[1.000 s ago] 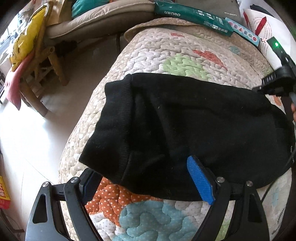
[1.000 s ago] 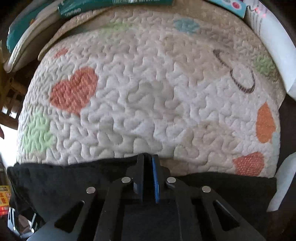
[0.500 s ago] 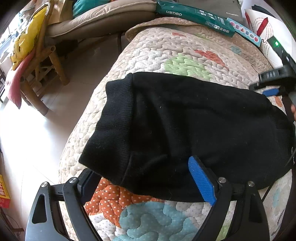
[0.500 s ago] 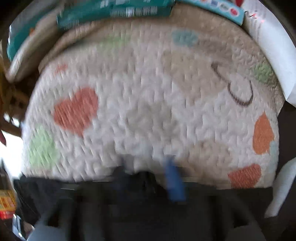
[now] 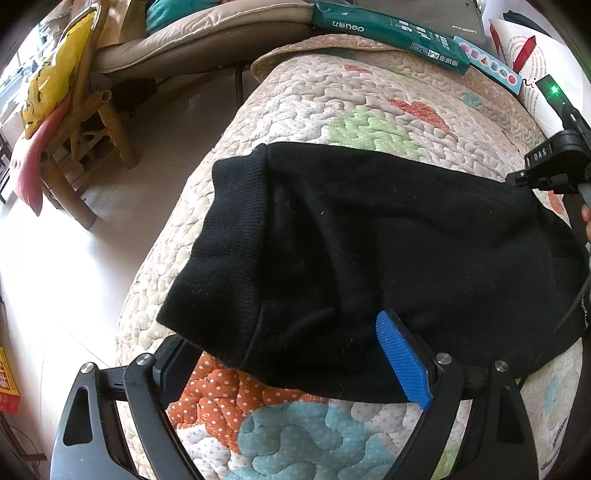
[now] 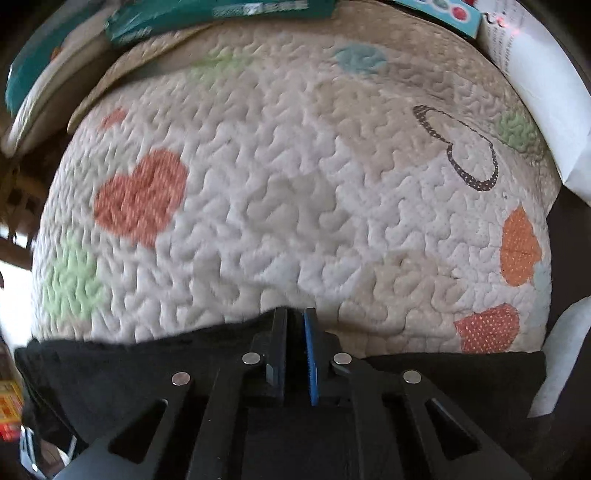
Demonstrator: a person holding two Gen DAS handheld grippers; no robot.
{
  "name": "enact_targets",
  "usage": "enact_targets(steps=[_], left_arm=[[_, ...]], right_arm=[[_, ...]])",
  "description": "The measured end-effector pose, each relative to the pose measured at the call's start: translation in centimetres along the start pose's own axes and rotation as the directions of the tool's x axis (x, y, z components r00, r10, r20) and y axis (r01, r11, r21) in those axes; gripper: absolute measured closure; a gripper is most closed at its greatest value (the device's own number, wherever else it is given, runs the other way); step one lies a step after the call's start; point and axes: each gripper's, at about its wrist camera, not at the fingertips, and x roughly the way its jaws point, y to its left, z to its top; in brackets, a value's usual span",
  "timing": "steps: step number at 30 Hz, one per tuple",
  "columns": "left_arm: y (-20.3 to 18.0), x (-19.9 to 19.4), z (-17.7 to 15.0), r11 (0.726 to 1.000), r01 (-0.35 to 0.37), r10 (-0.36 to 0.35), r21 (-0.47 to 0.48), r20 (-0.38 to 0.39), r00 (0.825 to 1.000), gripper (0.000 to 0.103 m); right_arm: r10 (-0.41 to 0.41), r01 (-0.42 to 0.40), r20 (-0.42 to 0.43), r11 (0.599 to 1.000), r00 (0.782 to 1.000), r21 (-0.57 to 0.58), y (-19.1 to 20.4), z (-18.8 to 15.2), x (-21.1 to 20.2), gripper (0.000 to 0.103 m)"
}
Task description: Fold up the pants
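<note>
Black pants lie folded on a quilt; the left gripper is spread wide at their near edge — nothing gripped; the right gripper, just snapped closed, sits pinched at their far edge — cloth between the pads cannot be confirmed; both edges should be gripped firmly before lifting.

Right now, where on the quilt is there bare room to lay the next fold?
Free: the quilt beyond the black pants, up to the green paper pack and white sheet, and the strip nearest the left gripper. Crowded: the far edge with the pack and the pants' right end at the right gripper.
</note>
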Motion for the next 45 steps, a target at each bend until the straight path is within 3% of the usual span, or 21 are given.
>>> enact_targets(steps=[5, 9, 11, 12, 13, 15, 17, 19, 20, 21, 25, 33, 34, 38, 42, 45], left_arm=[[0.2, 0.1, 0.0, 1.000, -0.005, 0.005, -0.002, 0.001, 1.000, 0.009], [0.2, 0.2, 0.1, 1.000, -0.005, 0.005, -0.003, -0.001, 1.000, 0.009], [0.2, 0.2, 0.1, 1.000, -0.006, 0.006, -0.004, -0.001, 1.000, 0.009], [0.2, 0.2, 0.1, 1.000, -0.007, 0.007, -0.004, -0.002, 1.000, 0.009], [0.1, 0.2, 0.1, 1.000, -0.007, 0.007, -0.006, -0.001, 1.000, 0.009], [0.1, 0.2, 0.1, 1.000, -0.007, 0.007, -0.006, -0.001, 1.000, 0.009], [0.1, 0.2, 0.1, 1.000, -0.007, 0.007, -0.005, -0.001, 1.000, 0.009], [0.2, 0.2, 0.1, 1.000, -0.007, 0.007, -0.005, -0.001, 1.000, 0.009], [0.2, 0.2, 0.1, 1.000, -0.007, 0.007, -0.005, -0.001, 1.000, 0.009], [0.2, 0.2, 0.1, 1.000, -0.006, 0.006, -0.006, -0.002, 1.000, 0.009], [0.2, 0.2, 0.0, 1.000, -0.007, 0.007, -0.007, -0.002, 1.000, 0.009], [0.2, 0.2, 0.0, 1.000, -0.007, 0.007, -0.009, -0.002, 1.000, 0.008], [0.2, 0.2, 0.0, 1.000, -0.007, 0.007, -0.009, -0.002, 1.000, 0.008], [0.2, 0.1, 0.2, 1.000, -0.010, 0.010, -0.004, -0.011, 1.000, 0.008], [0.7, -1.0, 0.6, 0.999, 0.027, -0.028, -0.024, -0.023, 0.999, 0.008], [1.8, -2.7, 1.1, 0.997, 0.042, -0.040, -0.063, 0.026, 0.999, 0.008]], right_arm=[[0.035, -0.045, 0.078, 0.991, 0.996, 0.128, -2.4, 1.9, 0.3, 0.100], [0.073, -0.090, 0.125, 0.988, 0.989, 0.129, -2.7, 2.6, 0.0, 0.098], [0.089, -0.099, 0.098, 0.990, 0.991, 0.099, -2.4, 2.6, -0.5, 0.095], [0.083, -0.089, 0.085, 0.993, 0.993, 0.075, -2.0, 2.2, -0.5, 0.084], [0.077, -0.081, 0.073, 0.995, 0.994, 0.052, -1.4, 1.7, -0.3, 0.061], [0.049, -0.049, 0.045, 0.999, 0.998, -0.006, -0.1, 0.0, -0.6, 0.037], [-0.005, 0.004, -0.007, 0.998, 1.000, -0.070, 0.6, -0.8, 0.5, 0.041], [-0.014, 0.003, -0.101, 0.994, 0.995, -0.111, 1.0, -1.4, 2.0, 0.079], [-0.022, 0.011, -0.088, 0.992, 0.996, -0.125, 1.4, -1.4, 1.9, 0.081], [-0.029, 0.016, -0.090, 0.990, 0.996, -0.138, 1.7, -1.4, 1.8, 0.092], [-0.077, 0.069, -0.057, 0.989, 0.995, -0.131, 2.0, -0.9, 1.5, 0.095], [-0.059, 0.059, -0.003, 0.998, 0.998, -0.035, 1.0, 1.1, 2.5, 0.096], [-0.061, 0.061, 0.013, 0.998, 0.998, -0.004, 0.4, 2.0, 2.6, 0.100], [-0.061, 0.056, 0.081, 0.996, 0.995, 0.063, -1.3, 3.9, 1.5, 0.098], [-0.012, 0.005, 0.139, 0.999, 0.990, 0.051, -1.6, 3.4, -1.5, 0.093], [0.025, -0.029, 0.157, 0.999, 0.987, 0.022, -1.4, 0.6, -3.3, 0.087]])
